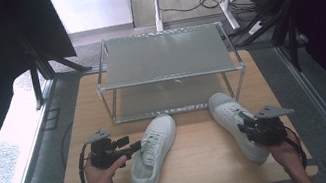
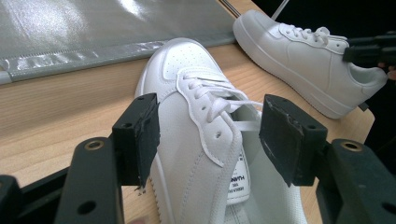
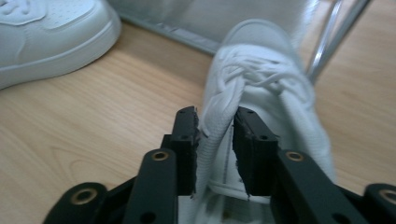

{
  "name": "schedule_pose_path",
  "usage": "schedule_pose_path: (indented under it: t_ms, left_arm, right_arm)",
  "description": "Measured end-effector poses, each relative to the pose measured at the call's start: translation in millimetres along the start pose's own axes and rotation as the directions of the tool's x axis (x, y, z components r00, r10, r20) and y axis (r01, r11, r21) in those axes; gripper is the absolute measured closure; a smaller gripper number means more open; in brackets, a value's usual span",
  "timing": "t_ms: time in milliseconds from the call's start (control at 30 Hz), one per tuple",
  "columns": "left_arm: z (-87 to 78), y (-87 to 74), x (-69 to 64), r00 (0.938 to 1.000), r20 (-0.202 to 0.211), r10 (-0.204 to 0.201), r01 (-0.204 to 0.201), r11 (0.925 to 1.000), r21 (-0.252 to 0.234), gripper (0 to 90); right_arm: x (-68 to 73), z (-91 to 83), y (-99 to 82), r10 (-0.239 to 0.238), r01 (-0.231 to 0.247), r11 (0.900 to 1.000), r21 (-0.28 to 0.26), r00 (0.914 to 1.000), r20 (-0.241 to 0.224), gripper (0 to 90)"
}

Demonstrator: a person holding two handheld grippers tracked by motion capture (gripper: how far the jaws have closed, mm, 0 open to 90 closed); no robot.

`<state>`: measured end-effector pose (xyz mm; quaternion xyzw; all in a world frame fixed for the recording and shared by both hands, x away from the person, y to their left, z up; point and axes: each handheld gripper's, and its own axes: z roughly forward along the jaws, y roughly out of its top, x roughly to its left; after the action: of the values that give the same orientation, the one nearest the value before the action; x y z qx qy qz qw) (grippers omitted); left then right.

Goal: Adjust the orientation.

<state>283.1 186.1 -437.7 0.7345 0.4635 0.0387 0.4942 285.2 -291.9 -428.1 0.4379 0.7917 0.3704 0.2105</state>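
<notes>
White leather sneakers, a pair, lie on the wooden table (image 1: 198, 161) in front of a two-tier metal rack (image 1: 167, 70).

High view — left sneaker (image 1: 154, 151) lies toe toward the rack, with the left gripper (image 1: 133, 148) at its outer side near the laces. Right sneaker (image 1: 235, 124) sits just before the rack's right leg; the right gripper (image 1: 244, 127) is at its heel end.

Left gripper view — jaws wide apart, straddling the collar wall of the left sneaker (image 2: 201, 140); neither pad presses on it. Nothing held. The other sneaker (image 2: 303, 65) lies well apart, beyond.

Right gripper view — jaws narrow, either side of the collar wall of the right sneaker (image 3: 261, 93). The left pad touches the wall; the right one shows a sliver of gap. Grip looks loosened, not firm.

Judgement: the step is taking a shoe by its collar for the rack. Doing it well — seat pads deep on the wall, clear of laces, close squarely, then lift level so the toe clears the rack's frame.
</notes>
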Motion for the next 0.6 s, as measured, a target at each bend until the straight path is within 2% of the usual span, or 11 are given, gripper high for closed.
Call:
schedule_pose_path:
  t_ms: [67, 133, 200, 233, 333, 433, 500, 600]
  left_arm:
    - [-0.2, 0.0, 0.1, 1.0, 0.002, -0.001, 0.001, 1.0, -0.001, 37.9]
    - [-0.4, 0.0, 0.2, 1.0, 0.001, -0.003, 0.003, 1.0, -0.001, 37.9]
    - [-0.6, 0.0, 0.5, 1.0, 0.0, -0.001, 0.001, 1.0, -0.001, 37.9]
    - [-0.9, 0.0, 1.2, 1.0, -0.001, -0.002, 0.002, 1.0, -0.002, 37.9]
    - [-1.6, 0.0, 1.9, 1.0, -0.003, -0.005, 0.005, 1.0, -0.004, 37.9]
    - [-2.9, 0.1, 2.5, 1.0, -0.001, -0.005, 0.005, 1.0, -0.005, 37.9]
    - [-3.8, 0.3, 2.3, 1.0, -0.002, -0.005, 0.005, 1.0, -0.009, 37.9]
    - [-5.4, 0.8, 2.7, 1.0, -0.005, -0.004, 0.004, 0.9999, -0.011, 37.9]
  right_arm:
    - [3.9, 3.8, -0.3, -0.003, 0.003, 1.0, 0.004, 0.9993, -0.037, 78.2]
    - [5.6, 4.2, 0.7, 0.003, -0.003, 1.0, 0.009, 0.9987, -0.05, 81.7]
    - [5.4, 3.7, 1.0, 0.014, -0.013, 0.9999, 0.011, 0.9981, -0.06, 82.5]
    - [6.1, 3.1, 0.3, 0.028, -0.027, 0.9996, 0.008, 0.9963, -0.081, 83.5]
    - [8.8, 2.1, -0.2, 0.029, -0.028, 0.9995, 0.011, 0.9939, -0.106, 83.9]
    - [21.1, 0.5, 1.5, 0.022, -0.018, 0.9995, 0.027, 0.986, -0.165, 83.7]
    - [28.8, 0.2, 4.2, 0.014, -0.007, 0.9993, 0.036, 0.9775, -0.21, 83.5]
    - [43.4, 0.7, 7.8, -0.025, 0.038, 0.998, 0.051, 0.9717, -0.235, 82.7]
